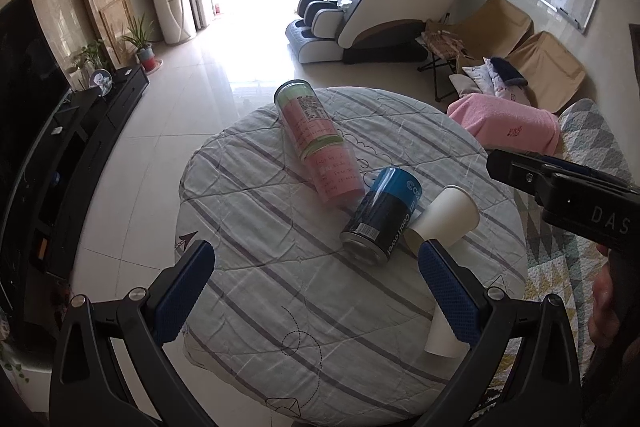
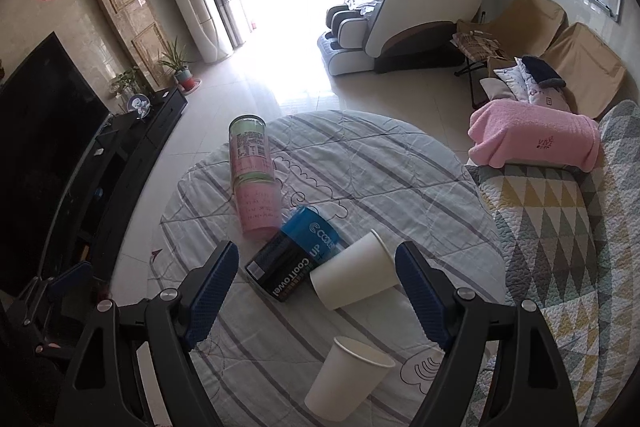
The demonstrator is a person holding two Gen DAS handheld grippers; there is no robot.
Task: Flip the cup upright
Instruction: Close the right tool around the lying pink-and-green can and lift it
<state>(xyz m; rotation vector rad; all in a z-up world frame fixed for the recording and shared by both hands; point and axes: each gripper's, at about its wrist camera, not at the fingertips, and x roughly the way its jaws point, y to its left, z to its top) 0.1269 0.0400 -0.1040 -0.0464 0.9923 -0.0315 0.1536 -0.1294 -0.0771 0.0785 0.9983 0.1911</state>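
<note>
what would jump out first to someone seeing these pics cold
Probably the round table under its striped quilted cover, with containers toppled across it: a pink and green canister lying at the far left, a blue and black can on its side mid-table, and a white paper cup tipped over against it. Nearer, a second paper cup stands upright, and both the right gripper and left gripper hover open.
</note>
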